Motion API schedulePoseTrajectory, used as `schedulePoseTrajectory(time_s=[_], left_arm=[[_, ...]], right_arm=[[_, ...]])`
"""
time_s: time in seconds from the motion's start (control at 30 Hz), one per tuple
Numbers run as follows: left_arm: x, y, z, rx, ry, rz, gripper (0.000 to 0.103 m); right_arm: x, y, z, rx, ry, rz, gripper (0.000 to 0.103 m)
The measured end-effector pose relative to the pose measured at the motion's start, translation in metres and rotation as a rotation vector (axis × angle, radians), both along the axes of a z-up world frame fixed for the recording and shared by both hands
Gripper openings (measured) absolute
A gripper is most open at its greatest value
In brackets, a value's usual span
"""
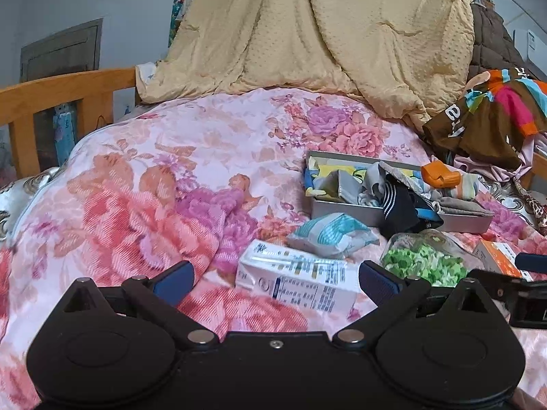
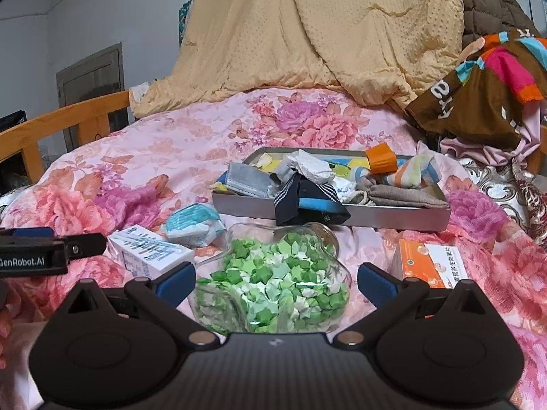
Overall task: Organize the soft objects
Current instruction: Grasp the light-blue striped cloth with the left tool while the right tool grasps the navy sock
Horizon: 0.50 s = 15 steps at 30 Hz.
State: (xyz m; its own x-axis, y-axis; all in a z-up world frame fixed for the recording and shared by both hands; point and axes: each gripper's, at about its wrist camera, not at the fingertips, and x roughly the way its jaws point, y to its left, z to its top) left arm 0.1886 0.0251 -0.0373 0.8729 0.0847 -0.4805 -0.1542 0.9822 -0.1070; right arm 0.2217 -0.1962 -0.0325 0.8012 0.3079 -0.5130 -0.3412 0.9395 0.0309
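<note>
While both grippers gape empty, the tray (image 2: 393, 217) holds socks (image 2: 307, 201) and a mask (image 2: 248, 181).

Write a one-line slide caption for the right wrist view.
Open right hand-held gripper frames a glass jar of green paper stars before a tray of socks.

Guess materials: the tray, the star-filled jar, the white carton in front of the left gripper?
Tray: looks like metal, matte grey with crisp thin walls; could be coated card. Jar: clear glass or hard plastic, glossy highlights, green paper stars visible through it. White carton: printed paperboard, sharp folded edges, slight sheen.
</note>
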Motion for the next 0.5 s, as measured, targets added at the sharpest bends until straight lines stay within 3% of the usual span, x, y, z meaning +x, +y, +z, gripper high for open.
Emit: schedulePoseTrajectory(time_s=[0.5], left_arm=[[0.054, 0.004, -0.007, 0.014, 0.072, -0.054, 0.102]], right_arm=[[0.042, 0.000, -0.010, -0.006, 0.023, 0.002, 0.103]])
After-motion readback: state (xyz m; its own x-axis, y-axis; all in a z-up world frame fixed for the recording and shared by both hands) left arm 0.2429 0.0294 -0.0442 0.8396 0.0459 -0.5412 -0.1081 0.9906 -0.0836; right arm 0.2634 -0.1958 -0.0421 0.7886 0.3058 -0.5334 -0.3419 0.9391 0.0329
